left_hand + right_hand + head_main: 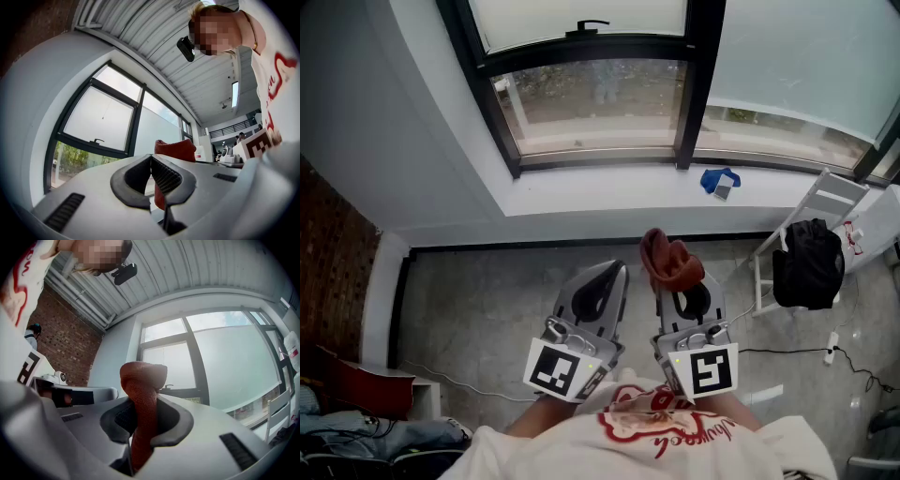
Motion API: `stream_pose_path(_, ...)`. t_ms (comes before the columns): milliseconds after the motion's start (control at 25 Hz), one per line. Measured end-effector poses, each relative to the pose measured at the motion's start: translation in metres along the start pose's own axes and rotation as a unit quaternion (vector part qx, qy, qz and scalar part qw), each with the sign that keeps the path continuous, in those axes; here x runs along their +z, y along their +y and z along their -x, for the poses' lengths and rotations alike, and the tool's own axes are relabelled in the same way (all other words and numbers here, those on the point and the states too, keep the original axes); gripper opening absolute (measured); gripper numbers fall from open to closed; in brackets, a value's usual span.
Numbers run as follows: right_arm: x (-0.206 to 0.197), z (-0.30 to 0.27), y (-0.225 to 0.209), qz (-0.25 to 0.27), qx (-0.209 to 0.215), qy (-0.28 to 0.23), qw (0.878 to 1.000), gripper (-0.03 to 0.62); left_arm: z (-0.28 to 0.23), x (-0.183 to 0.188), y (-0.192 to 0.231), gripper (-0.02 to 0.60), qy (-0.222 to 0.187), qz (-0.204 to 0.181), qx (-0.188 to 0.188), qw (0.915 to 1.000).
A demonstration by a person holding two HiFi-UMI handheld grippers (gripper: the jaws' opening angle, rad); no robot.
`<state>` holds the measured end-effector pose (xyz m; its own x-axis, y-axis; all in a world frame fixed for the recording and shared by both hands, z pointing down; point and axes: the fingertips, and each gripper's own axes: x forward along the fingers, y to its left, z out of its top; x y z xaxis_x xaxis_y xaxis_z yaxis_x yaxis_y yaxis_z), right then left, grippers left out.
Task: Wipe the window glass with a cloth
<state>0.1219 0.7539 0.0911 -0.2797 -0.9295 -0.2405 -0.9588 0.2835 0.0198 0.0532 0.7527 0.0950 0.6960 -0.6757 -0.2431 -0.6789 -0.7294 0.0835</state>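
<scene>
"What's your left claw doing?"

"My left claw [151,159] has its jaws pressed together at the tips, with nothing gripped between the pads."

"And that red thing?"

"A red cloth [174,149] stands up just beyond the jaws, at about one o'clock from the tips."

"Further out?"

"The dark-framed window [101,123] fills ten o'clock, with its handle [97,140] on the crossbar and greenery through the bottom pane. A marker cube [258,143] shows at three o'clock."

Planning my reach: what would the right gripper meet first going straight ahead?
Likely the window frame, the red cloth in the right gripper touching first; nothing nearer shows, though depth is unclear.
</scene>
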Motion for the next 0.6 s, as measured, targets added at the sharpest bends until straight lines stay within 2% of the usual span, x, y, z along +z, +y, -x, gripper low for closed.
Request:
stream_pose_path(240,-0.0004,-0.0041,0.0097,0.001,0.011,0.002,1.0,0.072,0.0027,0.0003,0.0028,0.021,0.004,0.003,-0.001,1.0)
stream_pose_path(600,-0.0033,-0.0075,0.0054,-0.006,0.005,0.005,1.0,0.072,0.0011,-0.0044,0.0059,0.021,0.007,0.007,0.001,1.0)
